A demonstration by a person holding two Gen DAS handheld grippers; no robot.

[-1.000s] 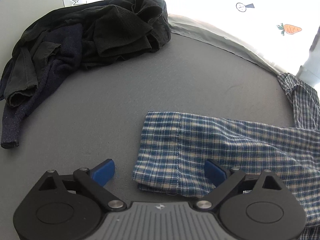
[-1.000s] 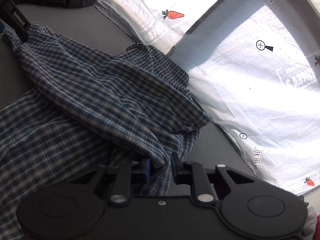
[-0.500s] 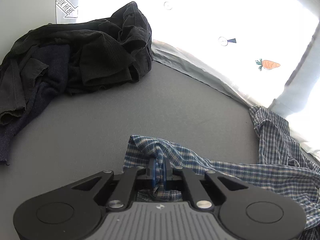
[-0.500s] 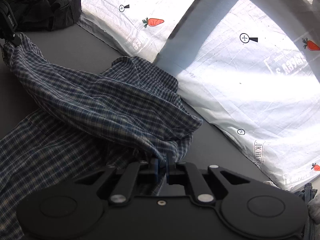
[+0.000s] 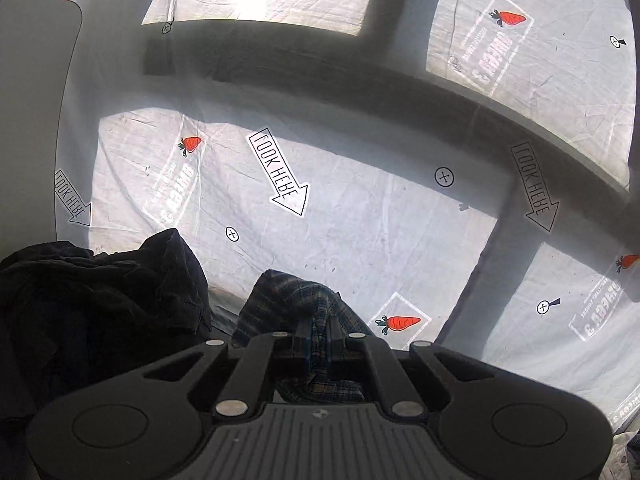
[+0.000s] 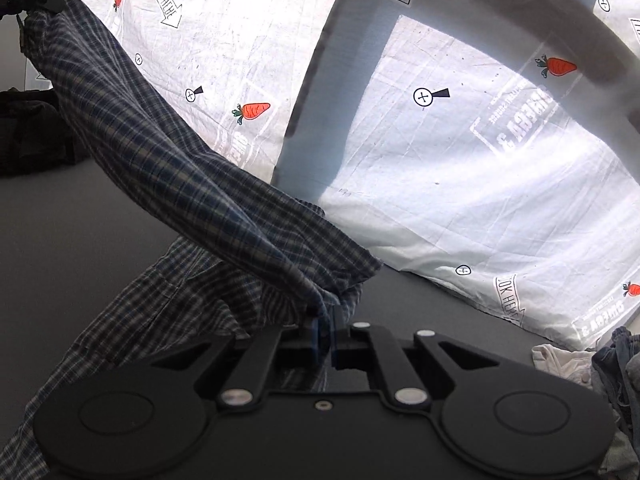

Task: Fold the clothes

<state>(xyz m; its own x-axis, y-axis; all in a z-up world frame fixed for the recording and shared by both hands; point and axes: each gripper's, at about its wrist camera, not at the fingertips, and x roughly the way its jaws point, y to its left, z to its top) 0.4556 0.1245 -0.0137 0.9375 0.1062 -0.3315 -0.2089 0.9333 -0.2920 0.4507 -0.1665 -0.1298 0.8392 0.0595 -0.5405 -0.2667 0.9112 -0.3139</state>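
Lifted since earlier, the plaid shirt [image 6: 168, 168] hangs between the left gripper [image 5: 319, 342] and right gripper [image 6: 325, 330], both apparently clamped on cloth at lower centre.

plaid shirt [image 6: 168, 168] hem cut off — pinched edges hidden

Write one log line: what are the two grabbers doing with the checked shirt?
left gripper: shut on checked shirt | right gripper: shut on checked shirt | shirt: partly off gray table
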